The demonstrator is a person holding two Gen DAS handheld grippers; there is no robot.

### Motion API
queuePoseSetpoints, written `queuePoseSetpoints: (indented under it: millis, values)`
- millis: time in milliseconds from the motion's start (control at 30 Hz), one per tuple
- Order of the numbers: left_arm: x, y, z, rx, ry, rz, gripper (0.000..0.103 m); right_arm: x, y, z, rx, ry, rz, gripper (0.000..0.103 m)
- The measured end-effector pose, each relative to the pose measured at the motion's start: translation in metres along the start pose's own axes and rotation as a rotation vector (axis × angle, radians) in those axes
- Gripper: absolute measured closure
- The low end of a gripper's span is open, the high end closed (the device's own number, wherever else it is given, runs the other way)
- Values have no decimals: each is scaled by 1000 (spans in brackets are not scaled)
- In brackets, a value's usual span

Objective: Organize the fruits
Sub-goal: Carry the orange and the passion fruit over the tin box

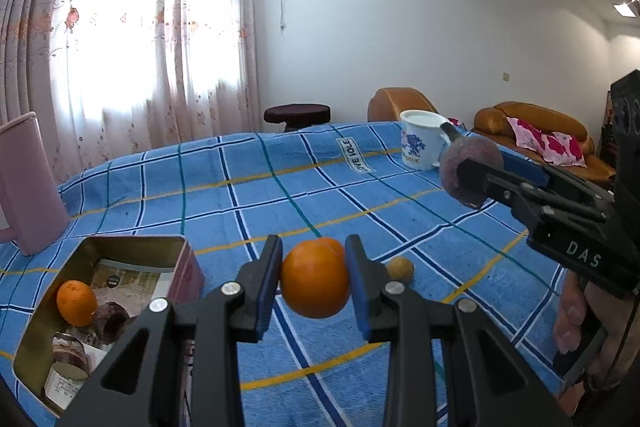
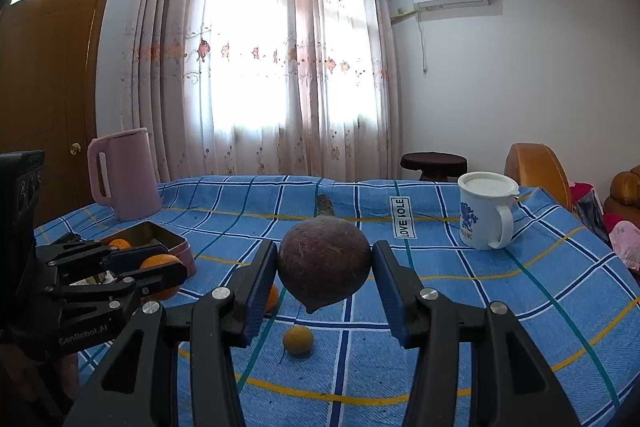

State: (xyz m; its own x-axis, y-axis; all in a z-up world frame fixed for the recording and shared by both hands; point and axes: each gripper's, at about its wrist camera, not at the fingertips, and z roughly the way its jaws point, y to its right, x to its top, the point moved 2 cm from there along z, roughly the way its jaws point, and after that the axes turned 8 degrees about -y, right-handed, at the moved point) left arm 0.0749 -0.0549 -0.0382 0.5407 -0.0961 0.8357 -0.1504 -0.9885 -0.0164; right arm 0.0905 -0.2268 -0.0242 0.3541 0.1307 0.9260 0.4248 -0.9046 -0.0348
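Gripping orange [image 1: 315, 281], left tongs [image 1: 313, 283].

Tin [image 1: 182, 267] left of held orange [image 1: 315, 279] (another orange [image 1: 76, 303] inside); mug [image 1: 422, 145] far right.

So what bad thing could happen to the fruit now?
The orange sits between the left gripper fingers, lifted off the cloth; a loose squeeze could drop it. The right gripper holds a round purple fruit the same way. The tin box already holds things, so dropped fruit might bounce out.
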Motion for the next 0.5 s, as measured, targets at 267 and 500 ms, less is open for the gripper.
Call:
queuePoseSetpoints:
  millis: [267, 500]
  values:
    - [1, -1, -10, 28, 40, 5, 69, 1, -5, -4, 1, 31, -5, 52]
    - [4, -9, -19, 51, 68, -4, 69, 3, -12, -2, 12, 34, -14, 52]
